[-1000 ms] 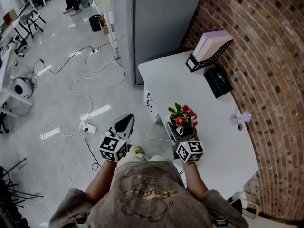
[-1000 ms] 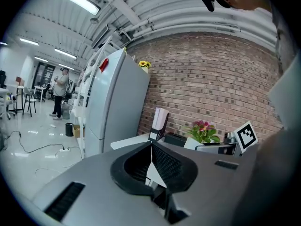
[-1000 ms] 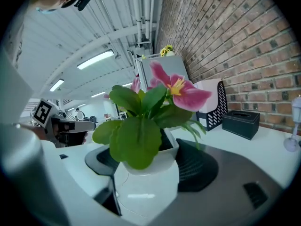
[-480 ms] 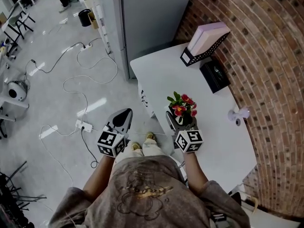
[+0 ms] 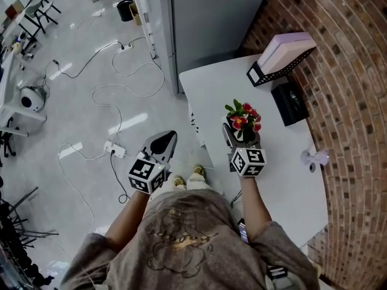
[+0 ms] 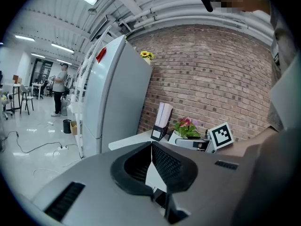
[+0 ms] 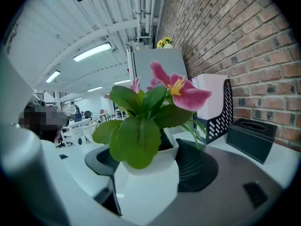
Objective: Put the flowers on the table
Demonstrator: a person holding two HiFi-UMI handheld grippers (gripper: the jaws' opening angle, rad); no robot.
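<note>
A white pot (image 7: pixel 149 175) of pink and red flowers (image 5: pixel 243 118) with green leaves sits between the jaws of my right gripper (image 5: pixel 242 135), which is shut on the pot over the left part of the white table (image 5: pixel 275 180). In the right gripper view the flowers (image 7: pixel 176 91) fill the middle, and both dark pads (image 7: pixel 200 166) press the pot's sides. Whether the pot touches the tabletop is hidden. My left gripper (image 5: pixel 163 144) hangs over the floor left of the table, shut with nothing in it; its jaws (image 6: pixel 151 149) meet in the left gripper view.
A black mesh file holder (image 5: pixel 283 56) with pale folders stands at the table's far end, a black box (image 5: pixel 290 101) beside it against the brick wall (image 5: pixel 354 101). A small white device (image 5: pixel 313 157) sits near the wall. A grey cabinet (image 5: pixel 211 17) is beyond; cables and a power strip (image 5: pixel 115 150) lie on the floor.
My right gripper has carried the flower pot forward along the table, nearer the black box. The left gripper has stayed shut beside the table.
</note>
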